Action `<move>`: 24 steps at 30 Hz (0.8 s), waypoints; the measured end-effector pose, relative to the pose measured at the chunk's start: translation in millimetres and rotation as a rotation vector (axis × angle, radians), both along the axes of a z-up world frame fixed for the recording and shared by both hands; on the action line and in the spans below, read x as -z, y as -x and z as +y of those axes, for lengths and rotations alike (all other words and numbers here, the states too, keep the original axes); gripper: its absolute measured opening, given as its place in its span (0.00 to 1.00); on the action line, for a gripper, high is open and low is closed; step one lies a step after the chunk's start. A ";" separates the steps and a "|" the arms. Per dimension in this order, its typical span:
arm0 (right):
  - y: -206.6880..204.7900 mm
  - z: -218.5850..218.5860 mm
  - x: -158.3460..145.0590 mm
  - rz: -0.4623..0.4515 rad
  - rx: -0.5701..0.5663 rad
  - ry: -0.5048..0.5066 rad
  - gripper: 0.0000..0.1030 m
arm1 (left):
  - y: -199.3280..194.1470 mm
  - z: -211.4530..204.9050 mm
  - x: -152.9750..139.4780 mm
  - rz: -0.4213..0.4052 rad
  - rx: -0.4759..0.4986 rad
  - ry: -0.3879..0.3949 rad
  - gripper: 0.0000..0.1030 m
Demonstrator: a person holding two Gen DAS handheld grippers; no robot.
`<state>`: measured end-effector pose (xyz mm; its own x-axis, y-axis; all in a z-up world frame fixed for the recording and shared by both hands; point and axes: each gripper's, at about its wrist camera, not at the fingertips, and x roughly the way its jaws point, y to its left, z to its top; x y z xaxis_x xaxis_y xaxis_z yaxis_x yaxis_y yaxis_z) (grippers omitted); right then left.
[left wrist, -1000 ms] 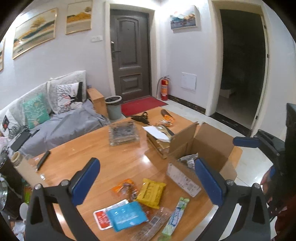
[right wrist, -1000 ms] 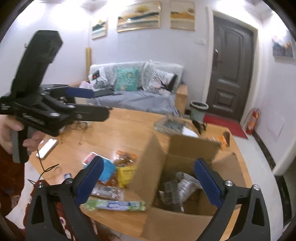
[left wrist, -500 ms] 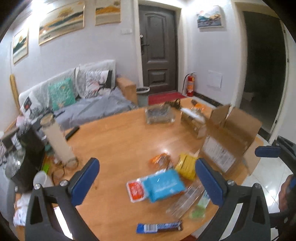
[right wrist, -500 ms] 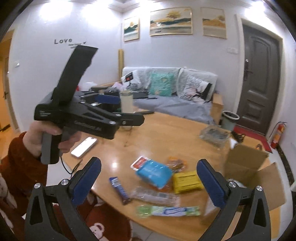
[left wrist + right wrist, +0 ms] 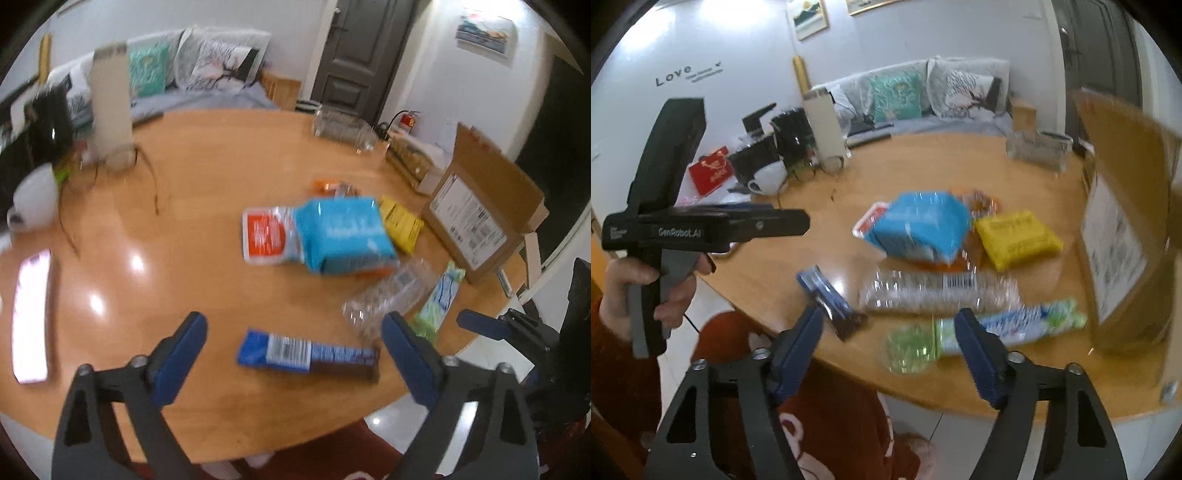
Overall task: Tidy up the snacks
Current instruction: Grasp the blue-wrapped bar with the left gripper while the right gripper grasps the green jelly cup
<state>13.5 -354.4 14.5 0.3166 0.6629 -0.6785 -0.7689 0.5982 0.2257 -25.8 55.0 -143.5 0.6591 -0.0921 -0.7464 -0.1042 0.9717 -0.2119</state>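
Both the left gripper (image 5: 291,350) and right gripper (image 5: 890,339) hang spread wide and empty above the wooden surface (image 5: 207,206), where the snacks (image 5: 343,236) lie heaped beside the cardboard box (image 5: 476,218).

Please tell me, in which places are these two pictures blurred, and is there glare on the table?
Left wrist view: motion blur smears the blue bar and blue packet; lamp glare spots on the table. Right wrist view: the cardboard box and clear packet are smeared; one faint glare patch beside the bar.
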 end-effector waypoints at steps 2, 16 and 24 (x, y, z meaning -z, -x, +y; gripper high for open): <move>0.8 0.2 8.2 -0.008 -0.001 0.008 0.50 | 5.0 -3.2 9.7 0.021 -0.008 0.037 0.75; -2.3 10.1 32.1 -0.065 -0.060 0.087 0.24 | -7.7 -30.4 30.4 0.095 -0.011 0.102 0.54; -6.0 18.4 33.8 -0.073 -0.081 0.109 0.21 | -31.2 -35.3 30.7 0.096 -0.018 -0.003 0.33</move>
